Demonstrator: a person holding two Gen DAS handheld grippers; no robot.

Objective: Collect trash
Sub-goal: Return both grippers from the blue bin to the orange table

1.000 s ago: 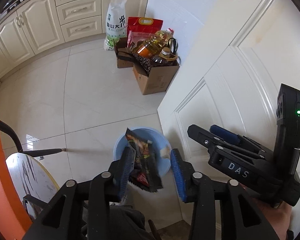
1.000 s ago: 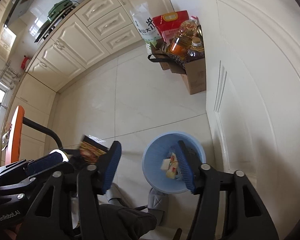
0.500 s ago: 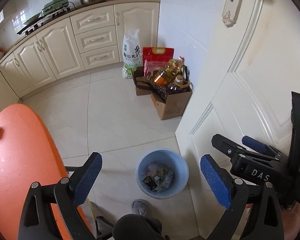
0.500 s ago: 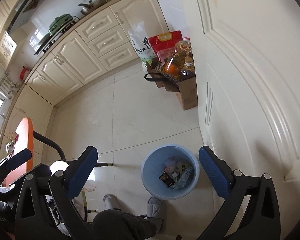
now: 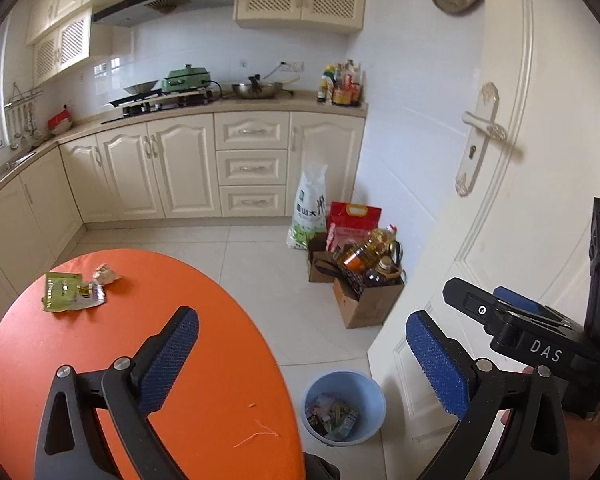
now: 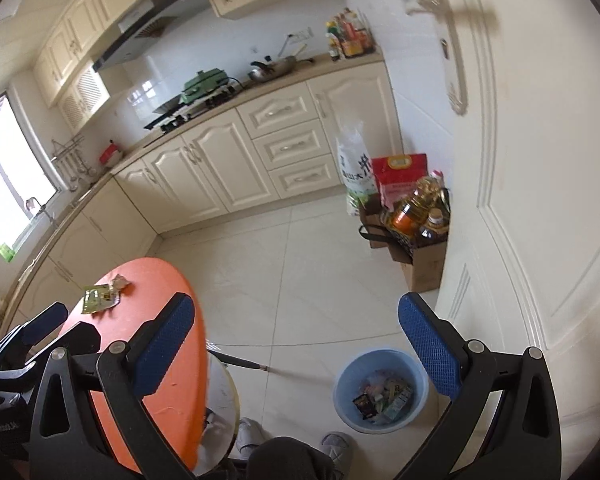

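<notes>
left claw (image 5: 300, 356): spread, emptied since a second ago; dark wrapper now counted in blue bin (image 5: 342, 384) on floor. right claw (image 6: 296, 344): spread, empty. green packet (image 5: 62, 292) and crumpled scrap (image 5: 106, 273) remain uncollected on orange table (image 5: 204, 360).

left gripper (image 5: 300, 352) released wrapper, now empty | wrapper in bin (image 5: 342, 404) | both grippers raised

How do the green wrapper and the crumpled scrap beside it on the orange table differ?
The green wrapper lies flat and is the larger; the crumpled scrap is balled up, pale and smaller. The wrapper carries print; the scrap looks plain. Both sit uncollected on the orange table.
</notes>
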